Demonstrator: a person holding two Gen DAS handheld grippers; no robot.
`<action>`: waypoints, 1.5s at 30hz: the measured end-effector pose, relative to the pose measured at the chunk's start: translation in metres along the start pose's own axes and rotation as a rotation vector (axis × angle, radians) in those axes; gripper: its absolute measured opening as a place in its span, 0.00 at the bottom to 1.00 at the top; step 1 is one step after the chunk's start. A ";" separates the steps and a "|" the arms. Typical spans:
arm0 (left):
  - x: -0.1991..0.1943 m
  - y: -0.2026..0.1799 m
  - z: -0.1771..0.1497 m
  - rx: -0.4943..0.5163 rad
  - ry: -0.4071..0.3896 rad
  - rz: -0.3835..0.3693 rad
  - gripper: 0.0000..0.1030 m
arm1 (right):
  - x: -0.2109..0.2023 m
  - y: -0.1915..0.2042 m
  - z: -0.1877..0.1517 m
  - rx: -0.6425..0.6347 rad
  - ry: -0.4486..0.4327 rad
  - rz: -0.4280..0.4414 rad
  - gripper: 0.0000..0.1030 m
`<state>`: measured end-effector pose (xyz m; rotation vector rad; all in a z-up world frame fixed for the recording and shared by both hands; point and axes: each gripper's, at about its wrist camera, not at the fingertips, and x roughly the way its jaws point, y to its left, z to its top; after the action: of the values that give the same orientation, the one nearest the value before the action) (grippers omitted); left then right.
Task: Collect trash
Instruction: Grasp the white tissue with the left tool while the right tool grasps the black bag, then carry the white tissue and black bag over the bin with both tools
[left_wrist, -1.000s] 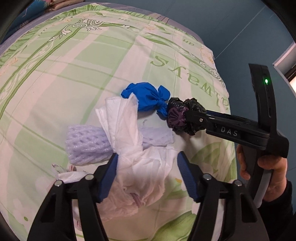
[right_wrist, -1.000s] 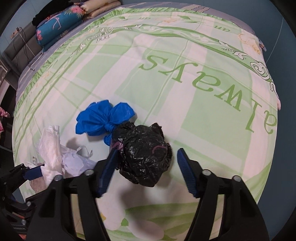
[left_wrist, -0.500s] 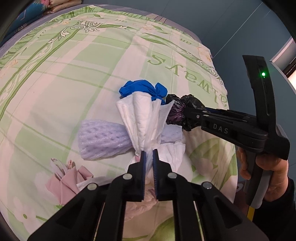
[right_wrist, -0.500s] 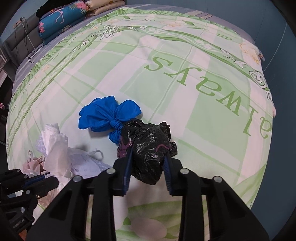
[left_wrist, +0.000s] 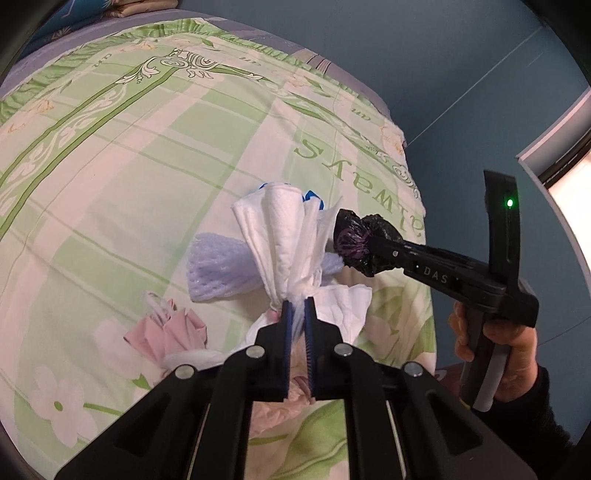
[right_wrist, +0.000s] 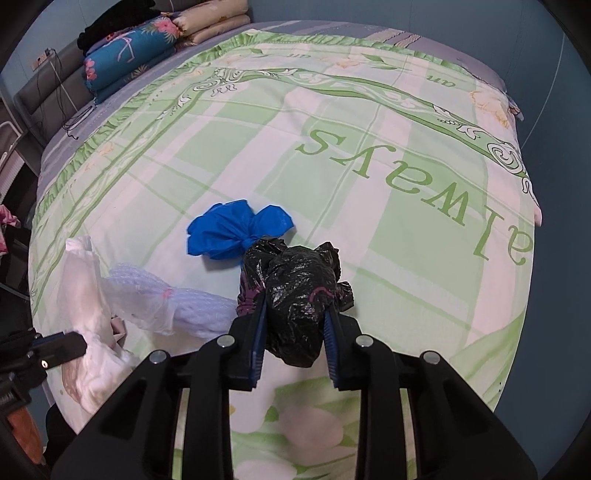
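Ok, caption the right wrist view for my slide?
Right gripper shut on black bag above the bedspread; blue bag lies beyond.

The bedspread (right_wrist: 369, 206) is pale cream with light green checks, darker green scroll borders, green lettering and white flowers. On it lie a bright blue bag (right_wrist: 236, 230), a glossy black bag (right_wrist: 301, 291) with a purple patch, a white tissue (left_wrist: 284, 240), a pale lavender foam net (left_wrist: 218, 266) and a pink wad (left_wrist: 166, 328). Both tools are black with blue pads (right_wrist: 258, 332). The wall (left_wrist: 424, 66) is dull blue.
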<state>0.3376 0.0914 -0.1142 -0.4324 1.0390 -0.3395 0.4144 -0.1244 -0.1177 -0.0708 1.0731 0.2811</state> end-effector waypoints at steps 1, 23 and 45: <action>-0.003 0.000 -0.001 -0.004 -0.004 -0.002 0.06 | -0.002 0.001 -0.001 0.000 -0.003 0.001 0.25; -0.101 0.017 -0.005 -0.042 -0.192 -0.023 0.06 | -0.061 0.007 -0.024 0.034 -0.070 0.035 0.25; -0.138 0.007 -0.033 -0.022 -0.240 0.008 0.06 | -0.111 0.012 -0.062 0.070 -0.119 0.072 0.25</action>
<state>0.2446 0.1558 -0.0279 -0.4769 0.8111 -0.2620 0.3080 -0.1459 -0.0492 0.0472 0.9671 0.3083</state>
